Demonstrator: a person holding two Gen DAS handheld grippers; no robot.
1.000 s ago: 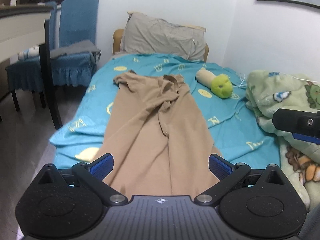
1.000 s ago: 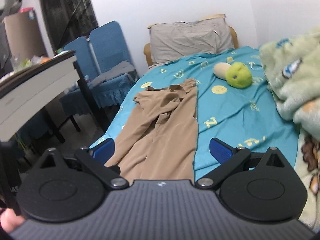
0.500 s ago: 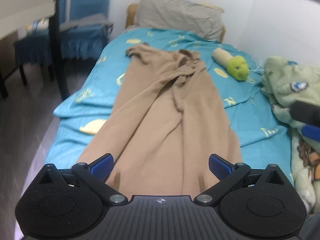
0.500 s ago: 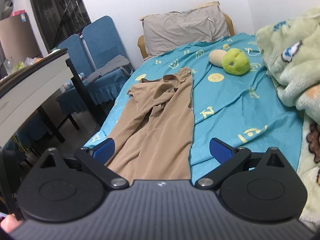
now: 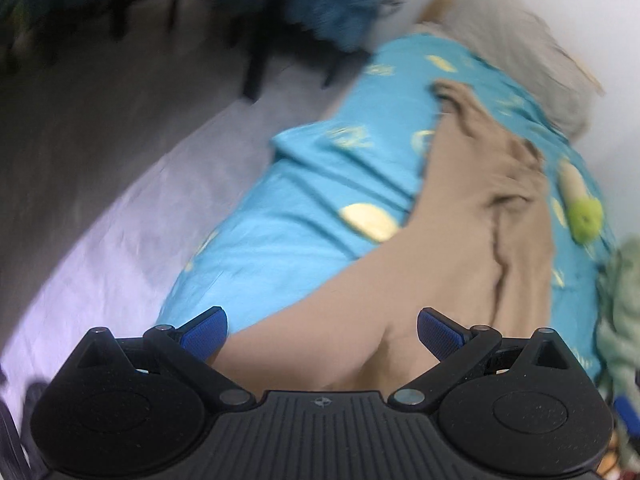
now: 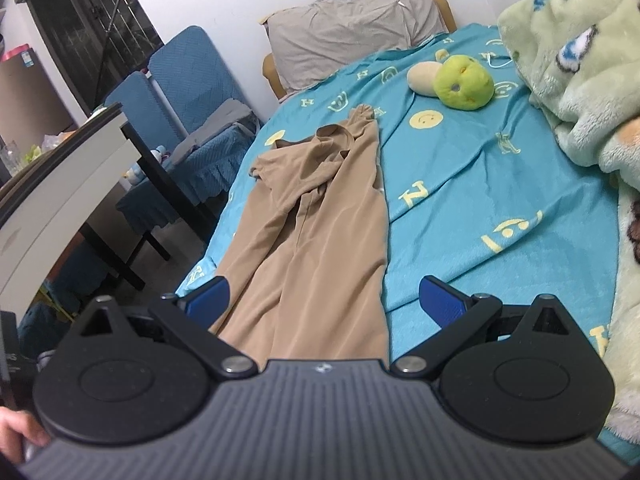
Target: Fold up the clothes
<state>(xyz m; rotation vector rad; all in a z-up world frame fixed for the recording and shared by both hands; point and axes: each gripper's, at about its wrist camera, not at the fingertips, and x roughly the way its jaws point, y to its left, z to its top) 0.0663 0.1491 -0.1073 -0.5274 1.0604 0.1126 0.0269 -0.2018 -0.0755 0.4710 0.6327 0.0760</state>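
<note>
Across the turquoise patterned bed sheet point(image 6: 460, 184) lie long tan soft-fabric trousers point(image 6: 320, 232), their near end between the spread jaws of both the left gripper point(image 5: 322, 330) and right gripper point(image 6: 324, 298).

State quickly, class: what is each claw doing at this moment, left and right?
Left claw: open, holding nothing, above the tan trousers.
Right claw: open, holding nothing, above the trousers' near end.

Left gripper point(image 5: 322, 330) gapes over trousers point(image 5: 460, 248).

White walls, grey floor point(image 5: 100, 168), 2 blue chairs point(image 6: 188, 80) beside the bed point(image 6: 480, 168).
</note>
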